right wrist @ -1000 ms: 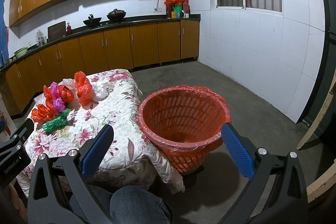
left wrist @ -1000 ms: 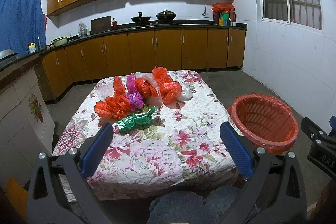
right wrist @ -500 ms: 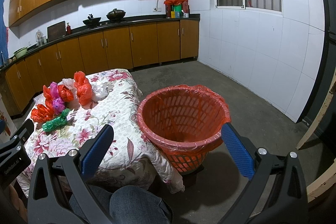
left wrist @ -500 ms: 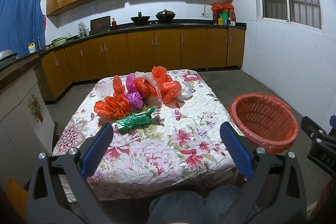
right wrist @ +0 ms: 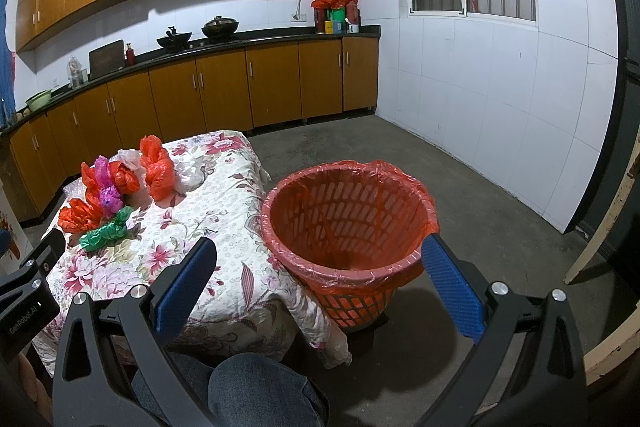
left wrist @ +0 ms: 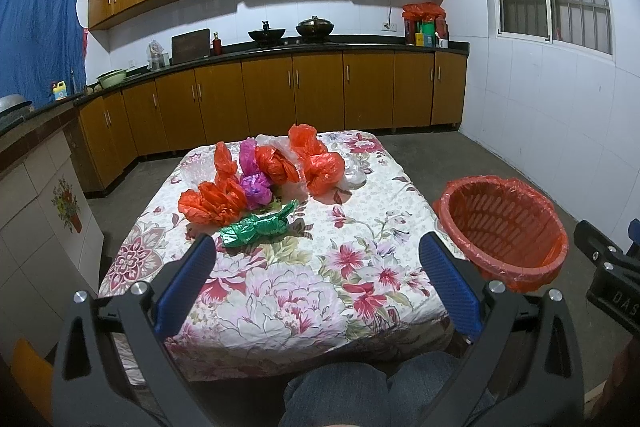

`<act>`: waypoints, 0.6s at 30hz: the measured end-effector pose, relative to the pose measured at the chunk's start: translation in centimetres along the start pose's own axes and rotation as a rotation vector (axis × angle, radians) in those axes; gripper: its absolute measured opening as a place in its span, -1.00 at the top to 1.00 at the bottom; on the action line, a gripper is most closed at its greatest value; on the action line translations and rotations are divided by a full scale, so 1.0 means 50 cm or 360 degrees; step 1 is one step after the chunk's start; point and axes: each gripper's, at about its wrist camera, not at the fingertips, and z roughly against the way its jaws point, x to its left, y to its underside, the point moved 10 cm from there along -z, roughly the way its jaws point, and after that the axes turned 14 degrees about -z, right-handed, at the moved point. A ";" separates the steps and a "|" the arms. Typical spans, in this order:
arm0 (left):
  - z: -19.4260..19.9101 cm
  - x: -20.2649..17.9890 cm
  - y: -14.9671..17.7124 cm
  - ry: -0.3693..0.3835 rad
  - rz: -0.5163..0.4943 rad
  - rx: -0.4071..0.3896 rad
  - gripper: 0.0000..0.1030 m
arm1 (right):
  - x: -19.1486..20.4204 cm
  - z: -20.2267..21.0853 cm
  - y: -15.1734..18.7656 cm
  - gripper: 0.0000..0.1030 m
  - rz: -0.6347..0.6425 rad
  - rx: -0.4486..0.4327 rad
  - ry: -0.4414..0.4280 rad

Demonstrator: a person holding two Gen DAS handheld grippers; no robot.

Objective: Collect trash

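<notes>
My left hand-held gripper (left wrist: 316,279) is spread wide with nothing between its blue-padded fingers, held over the near edge of the worktop covered in a floral-print cloth (left wrist: 288,291). My right hand-held gripper (right wrist: 318,279) is likewise released and empty, framing the orange plastic lattice basket lined with a red bag (right wrist: 344,219), which stands on the floor just beside the worktop's right edge. My denim-clad knees (left wrist: 360,395) show below both tools.

Legible writing: "GenRobot.AI" on the left tool's body as seen from the right wrist view; "DAS", cut off, on the right tool in the left wrist view.

On the cloth, nearest, lies the knotted green plastic bag (left wrist: 258,227). Just behind it sit the crumpled orange-red plastic bags (left wrist: 212,201), a purple plastic bag (left wrist: 254,183) and a whitish clear bag (left wrist: 354,173), bunched together.

Beyond stand brown kitchen cabinets (left wrist: 280,91); their labels are too small to read.
</notes>
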 end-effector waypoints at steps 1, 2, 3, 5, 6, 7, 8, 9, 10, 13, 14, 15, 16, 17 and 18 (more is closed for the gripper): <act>-0.001 0.000 0.000 0.0000 -0.0001 0.0000 -0.93 | 0.000 0.000 0.000 -0.97 0.0000 0.0000 0.0000; -0.001 0.000 0.000 0.0000 -0.0001 0.0000 -0.93 | -0.001 0.000 0.000 -0.97 -0.0001 0.0000 0.0000; -0.001 -0.001 0.001 0.0000 -0.0001 0.0000 -0.93 | -0.001 0.000 0.000 -0.97 -0.0001 0.0000 0.0000; -0.002 -0.001 0.001 0.0000 -0.0002 0.0001 -0.93 | -0.002 0.000 -0.001 -0.97 -0.0001 0.0001 0.0000; -0.002 -0.001 0.001 0.0000 -0.0002 0.0001 -0.93 | -0.002 0.000 -0.001 -0.97 -0.0001 0.0001 0.0000; -0.003 -0.001 0.002 0.0000 -0.0002 0.0001 -0.93 | -0.002 0.000 -0.001 -0.97 -0.0001 0.0001 0.0000; -0.003 -0.001 0.002 0.0000 -0.0002 0.0001 -0.93 | -0.003 0.000 -0.001 -0.97 -0.0002 0.0001 0.0000; -0.003 -0.001 0.002 0.0000 -0.0002 0.0001 -0.93 | -0.003 -0.001 -0.001 -0.97 -0.0001 0.0001 0.0001; -0.004 -0.002 0.002 0.0000 -0.0002 0.0001 -0.93 | -0.004 -0.001 -0.001 -0.97 -0.0001 0.0001 0.0001; -0.005 -0.002 0.003 0.0000 -0.0003 0.0001 -0.93 | -0.004 -0.001 -0.001 -0.97 -0.0002 0.0001 0.0001; -0.005 -0.002 0.004 0.0000 -0.0003 0.0002 -0.93 | -0.005 -0.001 -0.001 -0.97 -0.0002 0.0001 0.0001; -0.006 -0.002 0.004 0.0001 -0.0003 0.0003 -0.93 | -0.005 -0.002 -0.002 -0.97 -0.0002 0.0001 0.0001; -0.006 -0.003 0.004 0.0000 -0.0003 0.0003 -0.93 | -0.005 -0.002 -0.002 -0.97 -0.0003 0.0001 0.0001; -0.006 -0.003 0.004 0.0000 -0.0004 0.0003 -0.93 | -0.006 -0.002 -0.002 -0.97 -0.0003 0.0002 0.0001; -0.007 -0.003 0.005 0.0001 -0.0003 0.0003 -0.93 | -0.006 -0.002 -0.002 -0.97 -0.0003 0.0002 0.0001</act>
